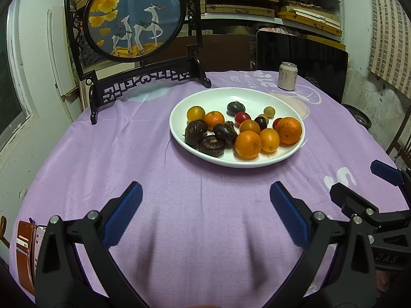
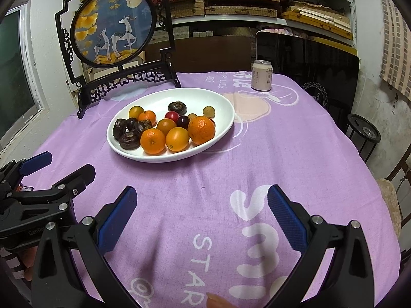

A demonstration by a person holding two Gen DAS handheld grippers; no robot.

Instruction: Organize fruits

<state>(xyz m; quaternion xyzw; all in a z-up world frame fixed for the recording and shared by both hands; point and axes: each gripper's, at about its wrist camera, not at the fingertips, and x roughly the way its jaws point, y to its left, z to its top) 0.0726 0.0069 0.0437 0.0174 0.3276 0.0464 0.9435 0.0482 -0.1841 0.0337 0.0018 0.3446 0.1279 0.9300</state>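
A white oval plate (image 1: 257, 97) (image 2: 164, 97) sits on the purple tablecloth and holds several fruits: oranges (image 1: 289, 130) (image 2: 201, 130), small yellow-orange fruits (image 1: 195, 113) (image 2: 177, 138), dark brown water chestnuts (image 1: 195, 132) (image 2: 129, 140), red and dark cherry tomatoes (image 1: 242, 117) (image 2: 171, 115) and a pale grape (image 1: 269, 112) (image 2: 208, 111). My left gripper (image 1: 205, 208) is open and empty, low over the cloth in front of the plate. My right gripper (image 2: 201, 210) is open and empty, to the right of the left one. Each gripper shows in the other's view (image 1: 364, 182) (image 2: 59, 166).
A pale drink can (image 1: 287, 76) (image 2: 261, 75) stands behind the plate. A black-framed round deer screen (image 1: 133, 18) (image 2: 113, 25) stands at the back left. A dark monitor (image 2: 308, 59) is behind the table. A brown wallet (image 1: 25, 246) lies at the left edge.
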